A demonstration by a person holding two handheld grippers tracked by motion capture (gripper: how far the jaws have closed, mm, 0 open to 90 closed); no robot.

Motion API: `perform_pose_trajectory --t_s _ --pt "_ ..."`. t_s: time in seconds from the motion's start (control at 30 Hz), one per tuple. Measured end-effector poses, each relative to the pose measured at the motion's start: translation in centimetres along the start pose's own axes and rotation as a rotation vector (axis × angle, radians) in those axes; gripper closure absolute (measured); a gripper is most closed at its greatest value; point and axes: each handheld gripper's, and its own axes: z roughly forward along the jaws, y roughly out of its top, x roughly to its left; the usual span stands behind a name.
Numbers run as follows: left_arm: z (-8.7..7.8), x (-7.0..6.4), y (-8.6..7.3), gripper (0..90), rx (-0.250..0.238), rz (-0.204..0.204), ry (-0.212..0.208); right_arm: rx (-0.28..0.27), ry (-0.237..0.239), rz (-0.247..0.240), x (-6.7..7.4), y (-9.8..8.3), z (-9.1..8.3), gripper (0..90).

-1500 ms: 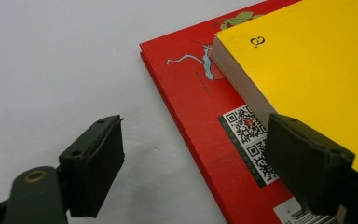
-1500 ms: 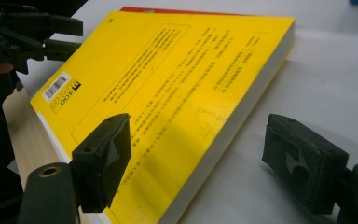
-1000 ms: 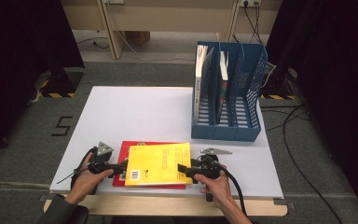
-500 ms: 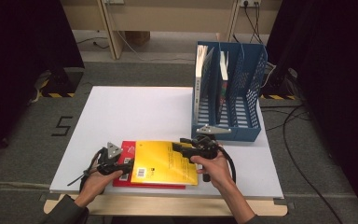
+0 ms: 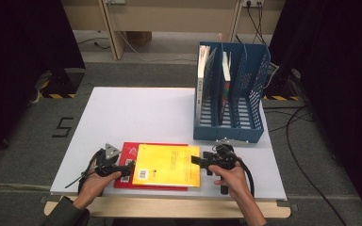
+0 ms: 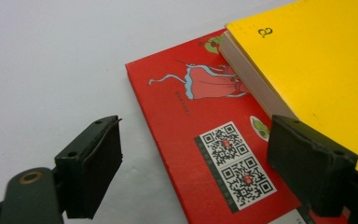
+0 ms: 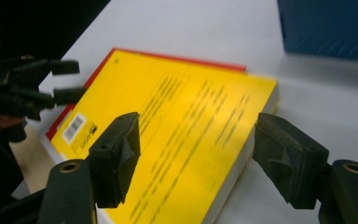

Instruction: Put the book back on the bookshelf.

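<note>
A yellow book lies flat on a red book near the table's front edge. My left gripper is at the stack's left side. In the left gripper view its jaws stand open, just widened, around the red book's corner with the yellow book beside the right pad. My right gripper is at the yellow book's right edge. Its jaws have just been opening and straddle the yellow book's edge without pressing on it.
A blue file rack stands at the back right of the white table, with upright books in its left slots. Cables trail from both grippers. In the right gripper view the left gripper shows at far left.
The right gripper rose over the yellow book's right part, then came back down to its right edge. The yellow book now lies a little further right on the red one.
</note>
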Motion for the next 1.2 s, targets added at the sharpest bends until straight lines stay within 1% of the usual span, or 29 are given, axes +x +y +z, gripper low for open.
perform_pose_trajectory --t_s 0.07,0.17,0.33,0.4,0.47,0.53,0.7,0.77,0.8,0.83,0.87,0.9,0.93,0.97,1.0,1.03,1.07,1.1,1.17,1.2 --pt "-0.2 0.1 0.0 17.3 -0.004 -0.002 -0.003 0.023 0.007 0.007 0.1 -1.3 0.0 32.1" --pt "-0.4 0.0 0.0 17.2 -0.008 -0.003 -0.008 0.041 0.017 0.017 0.1 -2.6 0.1 32.2" --pt "-0.4 -0.3 0.0 17.2 -0.004 0.005 -0.030 0.068 0.044 0.037 0.6 -3.8 0.6 31.5" --pt "-0.4 -0.5 -0.1 17.2 0.001 0.013 -0.034 0.079 0.036 0.036 0.7 -4.1 0.8 31.0" --pt "-0.3 -0.7 -0.1 17.2 0.012 0.019 -0.044 0.083 0.035 0.050 0.6 -4.4 1.0 30.3" --pt "-0.3 -0.8 -0.2 19.0 0.015 0.026 -0.043 0.084 0.037 0.074 0.6 -4.9 1.3 28.0" --pt "-0.3 -0.9 -0.2 19.4 0.018 0.019 -0.041 0.010 0.018 0.115 1.0 -5.8 1.3 27.6" --pt "-0.3 -1.0 -0.3 21.9 0.019 0.012 -0.044 -0.002 0.007 0.122 1.2 -6.0 1.3 28.0" --pt "-0.3 -1.0 -0.3 25.9 0.023 0.013 -0.054 -0.003 0.004 0.133 1.3 -5.9 1.4 28.0" --pt "-0.3 -1.1 -0.3 30.3 0.025 0.001 -0.065 -0.010 0.006 0.153 1.3 -6.0 1.4 28.5" --pt "-0.4 -1.2 -0.3 34.8 0.022 -0.003 -0.074 -0.025 0.009 0.180 1.2 -6.0 1.3 30.8" --pt "-0.4 -1.4 -0.4 41.0 0.018 -0.005 -0.082 -0.052 0.012 0.200 1.2 -6.0 1.3 32.6" --pt "-0.5 -1.5 -0.4 46.7 0.017 -0.004 -0.084 -0.071 0.019 0.218 1.2 -5.9 1.2 33.8" --pt "-0.5 -1.7 -0.4 51.0 0.015 -0.001 -0.083 -0.087 0.018 0.221 1.3 -5.7 1.1 35.2" --pt "-0.6 -1.9 -0.3 54.8 0.014 0.009 -0.077 -0.108 0.019 0.212 1.4 -5.4 0.9 36.0" --pt "-0.5 -2.0 -0.3 57.1 0.010 0.008 -0.075 -0.137 0.032 0.219 1.6 -4.9 0.6 38.1" --pt "-0.5 -2.0 -0.4 57.9 0.009 0.005 -0.070 -0.160 0.040 0.213 1.7 -4.5 0.4 40.8" --pt "-0.5 -2.0 -0.4 58.0 0.009 0.002 -0.070 -0.191 0.055 0.196 2.0 -3.7 0.0 43.2" --pt "-0.5 -2.0 -0.3 57.9 0.006 -0.007 -0.066 -0.217 0.074 0.170 2.5 -2.4 -0.5 46.6" --pt "-0.4 -2.1 -0.3 57.8 0.003 -0.008 -0.063 -0.229 0.085 0.152 3.1 -1.4 -0.8 46.6"
